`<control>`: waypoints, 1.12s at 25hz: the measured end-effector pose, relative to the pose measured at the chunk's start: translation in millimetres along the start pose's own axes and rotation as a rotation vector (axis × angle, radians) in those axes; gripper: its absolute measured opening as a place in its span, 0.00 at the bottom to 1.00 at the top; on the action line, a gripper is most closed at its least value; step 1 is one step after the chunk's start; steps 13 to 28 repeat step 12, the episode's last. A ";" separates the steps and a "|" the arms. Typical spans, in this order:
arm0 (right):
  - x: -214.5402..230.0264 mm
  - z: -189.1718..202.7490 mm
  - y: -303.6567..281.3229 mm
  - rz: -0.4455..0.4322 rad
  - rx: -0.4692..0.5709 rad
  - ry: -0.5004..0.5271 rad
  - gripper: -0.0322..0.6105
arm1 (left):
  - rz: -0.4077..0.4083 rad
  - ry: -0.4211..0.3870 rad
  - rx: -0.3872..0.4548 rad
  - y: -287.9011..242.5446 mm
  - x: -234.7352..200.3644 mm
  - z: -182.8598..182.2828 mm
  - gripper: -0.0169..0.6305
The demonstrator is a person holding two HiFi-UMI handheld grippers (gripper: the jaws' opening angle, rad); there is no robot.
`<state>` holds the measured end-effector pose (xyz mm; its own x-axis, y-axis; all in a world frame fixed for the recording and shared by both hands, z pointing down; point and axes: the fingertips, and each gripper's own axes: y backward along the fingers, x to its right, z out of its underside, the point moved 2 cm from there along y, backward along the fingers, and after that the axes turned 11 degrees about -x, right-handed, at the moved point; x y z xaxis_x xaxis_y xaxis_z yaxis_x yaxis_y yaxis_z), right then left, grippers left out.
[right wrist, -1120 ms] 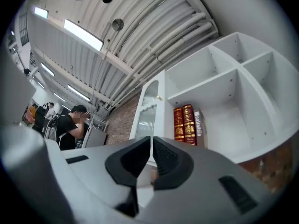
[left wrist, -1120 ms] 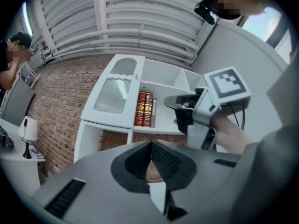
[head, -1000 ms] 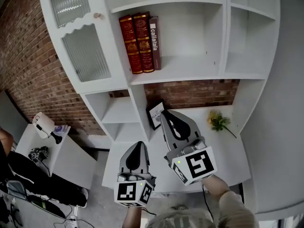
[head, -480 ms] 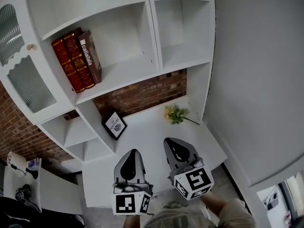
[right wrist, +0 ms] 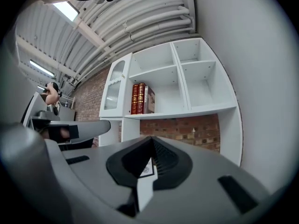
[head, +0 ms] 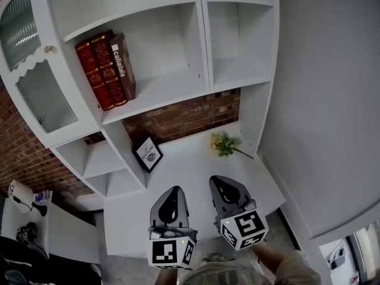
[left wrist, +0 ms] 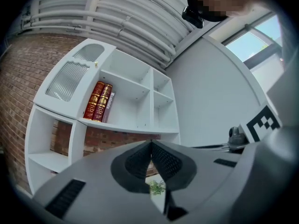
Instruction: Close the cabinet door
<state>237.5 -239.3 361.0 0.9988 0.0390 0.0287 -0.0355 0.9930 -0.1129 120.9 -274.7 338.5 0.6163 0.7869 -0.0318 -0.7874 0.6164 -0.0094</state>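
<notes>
Before white shelves [head: 172,88], left claw [head: 173,193] and right claw [head: 222,186] are being held pinched closed, empty — the door [head: 41,94], up-left, probably light, glazed, is best pushed beside its knob [head: 49,49].

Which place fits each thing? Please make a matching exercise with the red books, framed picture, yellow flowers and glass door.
1 red books
2 framed picture
3 yellow flowers
4 glass door

A lying on the desktop
B standing on a shelf
C at the cabinet's left end
D propped upright below the books

Pairs: 1-B, 2-D, 3-A, 4-C
</notes>
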 end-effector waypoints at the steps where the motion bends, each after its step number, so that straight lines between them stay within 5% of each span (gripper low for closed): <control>1: -0.9 0.3 -0.6 -0.002 -0.003 0.002 0.08 | -0.006 -0.004 -0.003 1.1 -0.4 -0.1 0.05; 28: -10.1 1.7 -7.3 -0.015 -0.017 -0.001 0.08 | -0.039 0.001 0.002 9.3 -14.3 -3.0 0.05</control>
